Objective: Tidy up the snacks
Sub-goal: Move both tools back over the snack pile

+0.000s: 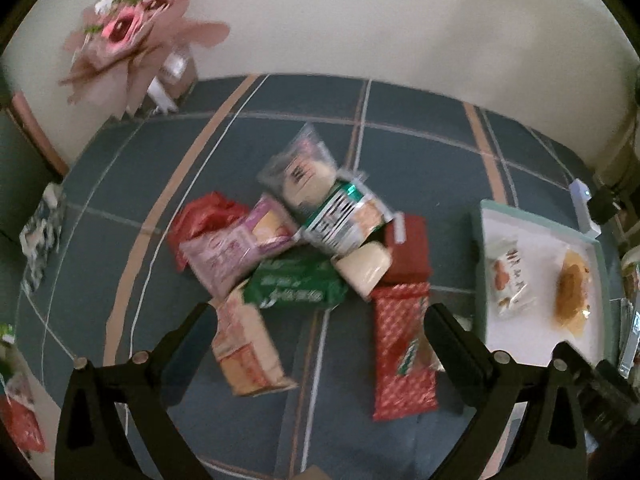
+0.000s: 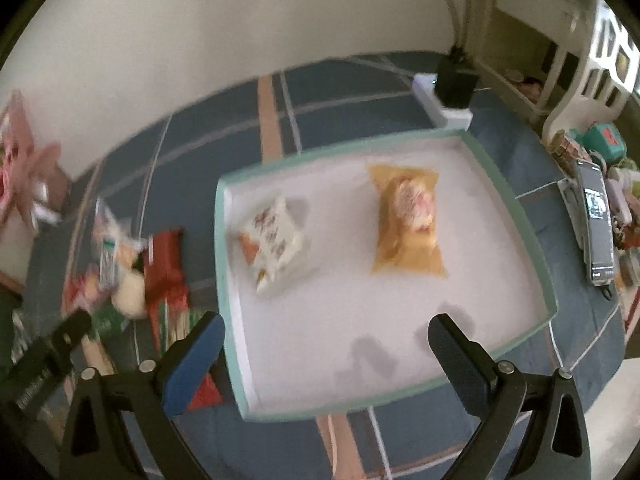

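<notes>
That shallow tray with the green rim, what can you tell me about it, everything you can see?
The tray is a shallow, square-ish box with a pale green rim and a white floor, perhaps cardboard. It lies flat on the blue plaid tablecloth, to the right of the snack pile. Two packets lie inside, apart: a white snack packet towards the left and a yellow clear-wrapped one further right. The rest of its floor is bare. The open right gripper hovers over its near edge, holding nothing.
</notes>
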`<state>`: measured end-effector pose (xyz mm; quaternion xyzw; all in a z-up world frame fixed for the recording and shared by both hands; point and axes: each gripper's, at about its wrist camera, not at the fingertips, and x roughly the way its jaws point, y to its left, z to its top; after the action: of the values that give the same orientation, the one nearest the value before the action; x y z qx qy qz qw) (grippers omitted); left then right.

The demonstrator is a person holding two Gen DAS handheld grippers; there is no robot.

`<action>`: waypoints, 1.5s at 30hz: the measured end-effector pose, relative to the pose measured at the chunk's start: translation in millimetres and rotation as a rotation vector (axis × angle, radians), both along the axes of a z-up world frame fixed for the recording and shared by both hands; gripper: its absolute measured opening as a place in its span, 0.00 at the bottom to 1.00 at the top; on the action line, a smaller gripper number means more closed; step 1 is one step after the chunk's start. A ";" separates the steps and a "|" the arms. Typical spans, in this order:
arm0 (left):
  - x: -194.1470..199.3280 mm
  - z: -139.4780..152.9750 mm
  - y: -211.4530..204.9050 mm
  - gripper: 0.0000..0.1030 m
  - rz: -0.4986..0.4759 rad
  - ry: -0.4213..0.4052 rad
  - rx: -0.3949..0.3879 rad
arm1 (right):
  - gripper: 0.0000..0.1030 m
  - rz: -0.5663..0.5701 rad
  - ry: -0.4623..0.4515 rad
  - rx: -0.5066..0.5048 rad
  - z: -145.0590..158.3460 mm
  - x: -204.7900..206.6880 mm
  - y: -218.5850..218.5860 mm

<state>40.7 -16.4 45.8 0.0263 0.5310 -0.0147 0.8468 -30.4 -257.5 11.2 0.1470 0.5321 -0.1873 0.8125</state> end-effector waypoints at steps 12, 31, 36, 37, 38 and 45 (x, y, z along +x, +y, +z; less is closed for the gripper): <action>-2.5 -7.7 81.6 1.00 0.226 0.042 -0.064 | 1.00 0.184 0.056 0.029 -12.4 11.4 78.4; 7.8 -43.7 100.0 1.00 0.277 0.181 -0.114 | 1.00 0.287 0.125 0.169 -49.0 37.0 125.2; 10.8 -50.2 93.2 1.00 0.267 0.195 -0.115 | 1.00 0.292 0.139 0.186 -58.1 40.6 128.8; 11.2 -50.6 92.3 1.00 0.266 0.195 -0.120 | 1.00 0.292 0.141 0.187 -59.1 41.3 129.0; 11.4 -52.4 91.4 1.00 0.263 0.199 -0.124 | 1.00 0.293 0.141 0.188 -61.0 41.6 129.0; 16.3 -63.7 82.9 1.00 0.246 0.215 -0.124 | 0.92 0.305 0.157 0.195 -73.7 52.1 132.8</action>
<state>57.0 66.5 -17.9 -0.0930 0.6159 0.0536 0.7805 21.6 -124.8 -62.5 0.1276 0.6255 -0.0204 0.7694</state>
